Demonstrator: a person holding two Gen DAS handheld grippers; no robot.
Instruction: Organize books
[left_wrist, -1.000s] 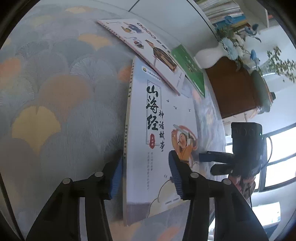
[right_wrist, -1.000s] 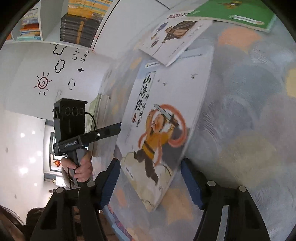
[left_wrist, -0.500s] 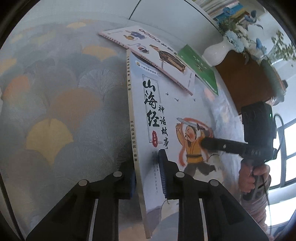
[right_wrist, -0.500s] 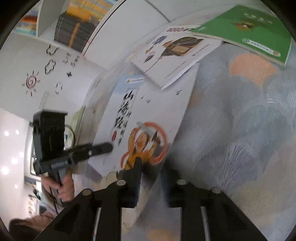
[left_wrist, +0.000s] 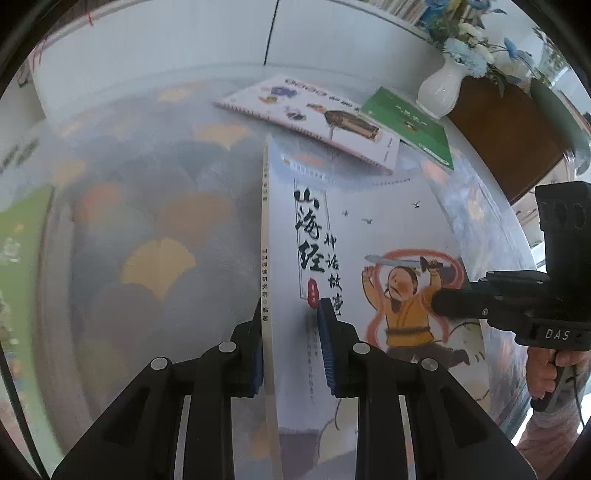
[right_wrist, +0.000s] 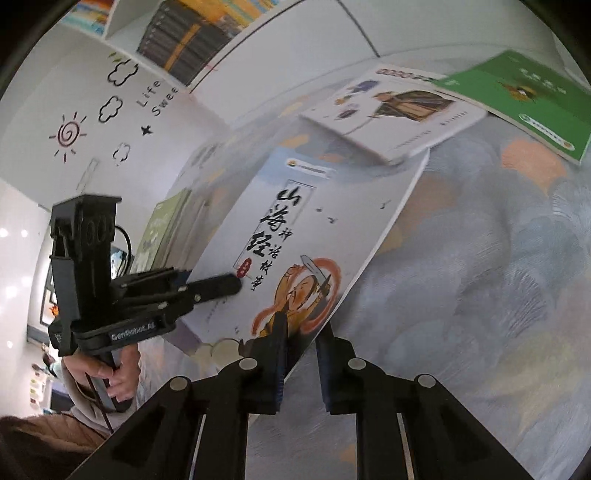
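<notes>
We hold the big pale picture book with the sword man on its cover at both long sides. Our left gripper pinches the spine side, and our right gripper has just closed on the open side. The book's long way points ahead of both, toward the white spiral book on the fan-pattern cloth.

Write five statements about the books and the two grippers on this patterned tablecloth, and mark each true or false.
1. The left gripper is shut on the spine edge of the big storybook. True.
2. The right gripper is open and clear of the storybook. False: it is shut on the book's opposite edge.
3. The green book lies on top of the storybook. False: it lies flat beyond it, apart.
4. The white picture book overlaps the storybook's far corner. True.
5. A white vase holds red roses. False: blue and white flowers.
</notes>
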